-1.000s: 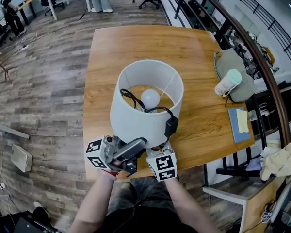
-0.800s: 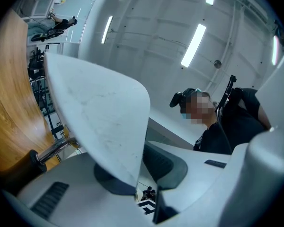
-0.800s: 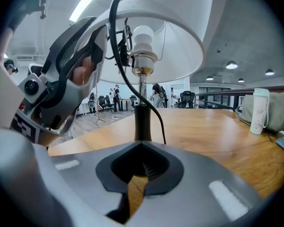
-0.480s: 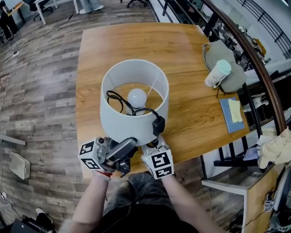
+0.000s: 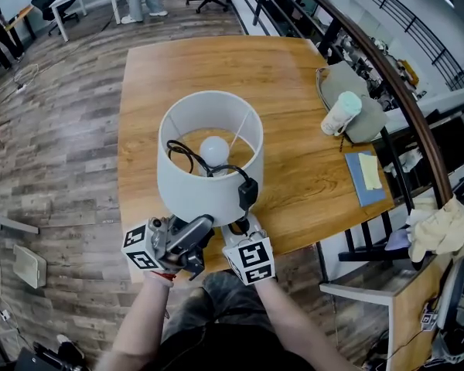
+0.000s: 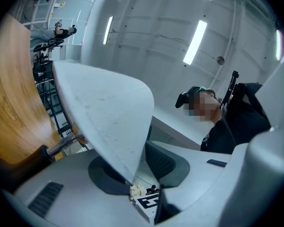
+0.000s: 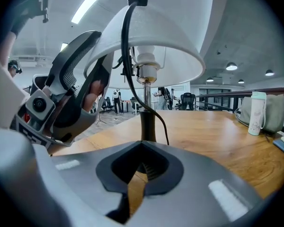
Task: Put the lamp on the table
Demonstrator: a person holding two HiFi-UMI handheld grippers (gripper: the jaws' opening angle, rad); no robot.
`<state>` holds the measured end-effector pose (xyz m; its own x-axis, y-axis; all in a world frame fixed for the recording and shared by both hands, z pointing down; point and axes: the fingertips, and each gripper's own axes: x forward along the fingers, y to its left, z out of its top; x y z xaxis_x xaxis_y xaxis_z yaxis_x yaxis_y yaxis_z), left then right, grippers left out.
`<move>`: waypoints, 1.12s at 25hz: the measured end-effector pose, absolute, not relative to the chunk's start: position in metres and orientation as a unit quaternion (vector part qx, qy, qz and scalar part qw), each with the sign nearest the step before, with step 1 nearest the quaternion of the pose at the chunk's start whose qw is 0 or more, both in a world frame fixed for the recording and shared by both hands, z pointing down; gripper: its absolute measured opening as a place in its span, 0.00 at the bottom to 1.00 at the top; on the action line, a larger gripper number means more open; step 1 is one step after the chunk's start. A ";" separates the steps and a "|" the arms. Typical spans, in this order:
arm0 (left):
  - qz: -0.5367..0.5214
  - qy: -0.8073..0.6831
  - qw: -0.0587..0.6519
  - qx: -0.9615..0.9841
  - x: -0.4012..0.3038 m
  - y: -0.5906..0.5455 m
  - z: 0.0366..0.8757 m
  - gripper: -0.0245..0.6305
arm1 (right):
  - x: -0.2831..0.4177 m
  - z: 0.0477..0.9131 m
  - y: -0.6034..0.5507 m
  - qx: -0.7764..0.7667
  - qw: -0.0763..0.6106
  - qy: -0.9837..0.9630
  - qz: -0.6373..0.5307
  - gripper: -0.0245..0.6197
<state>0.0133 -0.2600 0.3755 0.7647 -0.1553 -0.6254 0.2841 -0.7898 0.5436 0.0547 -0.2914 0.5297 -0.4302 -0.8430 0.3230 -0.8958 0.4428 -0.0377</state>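
The lamp stands near the counter's lower edge, with the upper half bare. The left hand-held gripper clamps the shade. The right hand-held gripper is closed and empty. The lamp is unmoved since earlier.

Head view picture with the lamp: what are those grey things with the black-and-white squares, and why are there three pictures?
Those grey things are two hand-held pinchers, called grippers. A person holds one in each hand, and the patterned cubes are part of them. The picture from above comes from a camera on the person's head. The other two come from small cameras riding on each gripper, looking along its jaws.

The left gripper is pinching the bottom edge of the white lampshade. The right gripper is shut with nothing seen between its jaws. The lamp's dark pole stands just beyond it. The black cord is tucked inside the shade beside the bulb.

The wooden table also holds a grey bag, a white bottle and a blue notebook.
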 end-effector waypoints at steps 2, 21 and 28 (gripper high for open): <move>-0.335 0.025 0.325 0.884 0.011 -0.260 0.382 0.15 | 0.054 0.531 -0.289 0.518 0.132 -0.839 0.104 0.05; -0.147 -0.126 0.316 0.929 0.005 -0.243 0.472 0.11 | 0.049 0.523 -0.264 0.531 0.116 -0.833 0.106 0.05; -0.111 -0.221 0.311 0.918 -0.009 -0.254 0.495 0.03 | 0.051 0.516 -0.252 0.538 0.107 -0.831 0.098 0.05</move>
